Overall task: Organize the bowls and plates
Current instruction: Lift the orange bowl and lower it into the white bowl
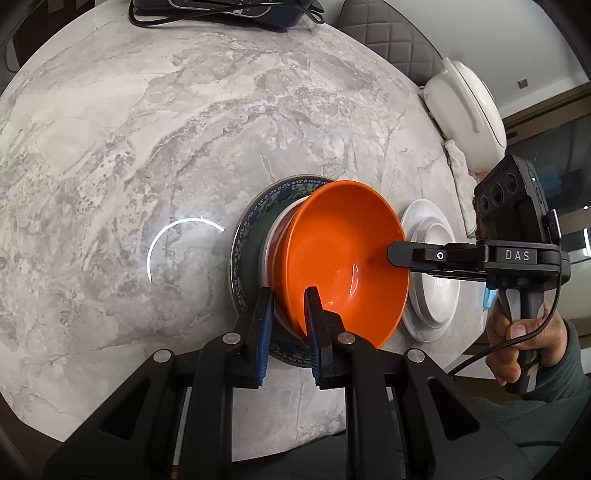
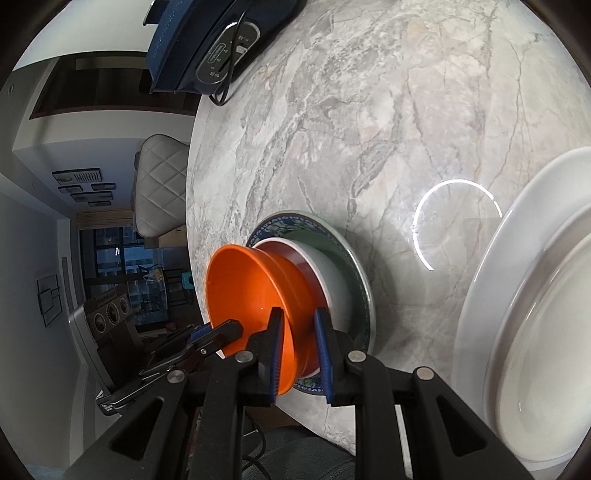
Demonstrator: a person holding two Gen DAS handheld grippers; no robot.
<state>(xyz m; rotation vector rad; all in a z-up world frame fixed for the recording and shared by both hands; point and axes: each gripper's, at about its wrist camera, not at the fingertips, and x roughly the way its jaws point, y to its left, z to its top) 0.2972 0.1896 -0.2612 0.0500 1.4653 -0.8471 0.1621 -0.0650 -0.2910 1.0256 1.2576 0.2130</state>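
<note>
Marble table (image 1: 147, 129) | quilted chair (image 1: 388, 33) behind | both claws, left (image 1: 290, 325) and right (image 2: 299, 332), clamp orange bowl (image 1: 343, 254) rim

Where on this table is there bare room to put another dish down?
Bare marble table lies left of the patterned plate and out to the dark appliance. It's crowded around the orange bowl, both claws gripping its rim, with stacked white plates alongside.
</note>
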